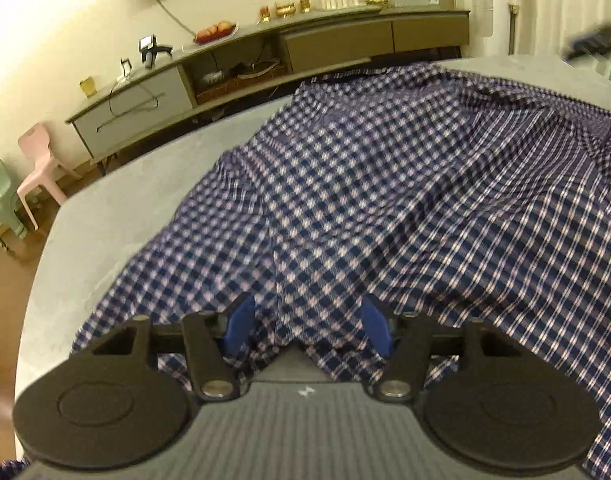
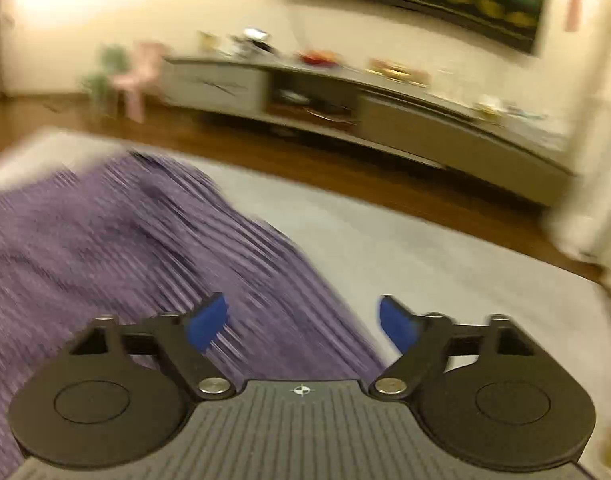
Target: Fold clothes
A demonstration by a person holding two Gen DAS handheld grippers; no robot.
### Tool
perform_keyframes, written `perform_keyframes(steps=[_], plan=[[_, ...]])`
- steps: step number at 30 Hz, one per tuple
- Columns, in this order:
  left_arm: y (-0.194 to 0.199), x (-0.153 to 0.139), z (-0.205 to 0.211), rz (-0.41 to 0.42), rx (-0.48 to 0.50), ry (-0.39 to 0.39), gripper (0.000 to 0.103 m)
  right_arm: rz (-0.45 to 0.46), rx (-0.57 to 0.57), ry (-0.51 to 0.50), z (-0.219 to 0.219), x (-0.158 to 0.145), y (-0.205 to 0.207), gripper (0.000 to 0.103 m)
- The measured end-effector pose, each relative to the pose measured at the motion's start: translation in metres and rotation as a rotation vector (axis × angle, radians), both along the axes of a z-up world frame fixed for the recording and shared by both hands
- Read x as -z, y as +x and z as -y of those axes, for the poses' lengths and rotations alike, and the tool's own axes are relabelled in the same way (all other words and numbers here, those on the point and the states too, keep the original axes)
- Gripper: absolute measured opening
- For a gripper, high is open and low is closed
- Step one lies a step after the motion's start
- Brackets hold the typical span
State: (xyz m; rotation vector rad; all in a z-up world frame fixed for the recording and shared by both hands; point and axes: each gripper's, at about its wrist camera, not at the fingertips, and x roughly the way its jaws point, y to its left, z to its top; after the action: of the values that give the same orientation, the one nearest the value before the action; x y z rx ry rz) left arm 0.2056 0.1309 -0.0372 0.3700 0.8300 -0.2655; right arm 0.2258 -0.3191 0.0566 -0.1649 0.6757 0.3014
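Cloth covers most of the left wrist view: a blue and white checked cotton shirt (image 1: 385,200) lies spread and wrinkly on the pale grey round table (image 1: 105,208), from the middle of the frame out to the right edge. The left gripper (image 1: 307,326) sits at the bottom middle, low over the near hem, its blue pads (image 1: 239,324) apart with cloth between them but not pinched. The right gripper (image 2: 303,322) is at the bottom middle of its blurry view, pads apart too, holding nothing, at the shirt's right edge.

I think this could be the shirt laid flat before a fold, or between two folds. A grab needs the pads to close on the hem.

No boxes or baskets show near the shirt.
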Motion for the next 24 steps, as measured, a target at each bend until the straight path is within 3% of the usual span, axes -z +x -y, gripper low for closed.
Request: perform_keyframes(steps=[2,5,6,7,9,10,14,16,18,19,21,22,23,24], plan=[[0.001,0.005,-0.003,-0.017,-0.012,0.010,0.061,-0.013,-0.045,0.001,-0.036,0.004,0.042,0.087],[0.007,0.006,-0.009,-0.025,-0.025,-0.014,0.062,-0.108,-0.057,-0.080,-0.073,0.032,0.102,0.083],[0.008,0.005,-0.009,-0.024,-0.028,-0.015,0.062,-0.146,-0.055,-0.121,-0.082,0.043,0.119,0.074],[0.008,0.006,-0.009,-0.026,-0.022,-0.015,0.061,-0.182,-0.053,-0.157,-0.090,0.054,0.133,0.050],[0.007,0.006,-0.007,-0.020,-0.005,-0.007,0.060,-0.224,-0.059,-0.174,-0.089,0.067,0.137,0.021],[0.006,0.001,-0.008,-0.013,0.000,-0.019,0.060,-0.227,-0.065,-0.177,-0.086,0.066,0.134,0.000],[0.001,-0.017,-0.013,0.016,0.018,-0.069,0.060,-0.196,-0.024,-0.302,-0.055,0.065,0.106,0.000],[-0.001,-0.027,-0.015,0.032,0.026,-0.094,0.061,-0.208,-0.017,-0.310,-0.030,0.069,0.093,0.000],[0.020,-0.048,-0.020,0.111,0.021,-0.112,0.081,-0.194,-0.029,-0.230,-0.020,0.062,0.087,0.000],[0.031,-0.058,-0.023,0.148,0.017,-0.120,0.085,-0.183,-0.029,-0.167,-0.020,0.055,0.093,0.002],[0.085,-0.060,-0.027,0.129,-0.040,-0.107,0.085,-0.158,-0.042,-0.049,-0.019,0.040,0.105,0.027],[0.111,-0.060,-0.029,0.118,-0.068,-0.100,0.085,-0.144,-0.054,-0.008,-0.016,0.035,0.110,0.063],[0.134,-0.054,-0.022,0.080,-0.077,-0.080,0.084,-0.140,-0.073,0.016,-0.020,0.033,0.119,0.082],[0.152,-0.044,-0.014,0.045,-0.065,-0.050,0.081,-0.138,-0.091,0.037,-0.024,0.032,0.128,0.085]])
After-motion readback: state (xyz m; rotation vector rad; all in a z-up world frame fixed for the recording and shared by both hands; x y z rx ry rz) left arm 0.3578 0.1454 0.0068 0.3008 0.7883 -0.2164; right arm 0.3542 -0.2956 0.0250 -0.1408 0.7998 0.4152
